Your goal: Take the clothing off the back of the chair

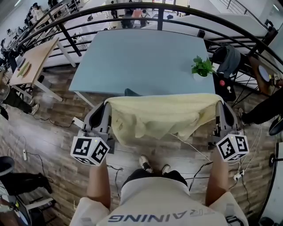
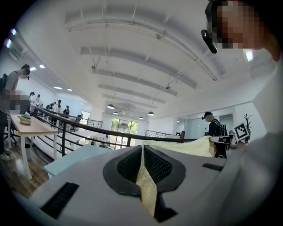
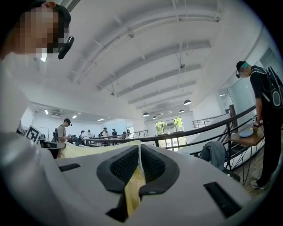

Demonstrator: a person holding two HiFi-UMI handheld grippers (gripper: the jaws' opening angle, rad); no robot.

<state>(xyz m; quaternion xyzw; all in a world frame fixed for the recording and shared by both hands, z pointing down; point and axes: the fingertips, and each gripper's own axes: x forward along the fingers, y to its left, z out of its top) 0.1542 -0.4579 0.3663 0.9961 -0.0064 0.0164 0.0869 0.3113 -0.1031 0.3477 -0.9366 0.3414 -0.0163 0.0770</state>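
Observation:
A pale yellow garment [image 1: 159, 115] hangs stretched between my two grippers, held up level in front of the person. My left gripper [image 1: 107, 105] is shut on its left top corner, and the right gripper [image 1: 219, 105] is shut on its right top corner. In the left gripper view the jaws [image 2: 142, 152] pinch a strip of yellow cloth [image 2: 148, 192], and the garment [image 2: 194, 145] runs off to the right. The right gripper view shows its jaws [image 3: 139, 154] clamped on the cloth [image 3: 131, 194]. A dark rounded top [image 1: 129, 92], perhaps the chair back, peeks just beyond the garment.
A light blue table [image 1: 137, 57] stands beyond the garment with a small potted plant [image 1: 202, 67] at its right. A curved black railing [image 1: 146, 9] rings the area. Cables [image 1: 194, 150] lie on the wood floor. A chair with a grey jacket [image 1: 227, 59] stands at the right.

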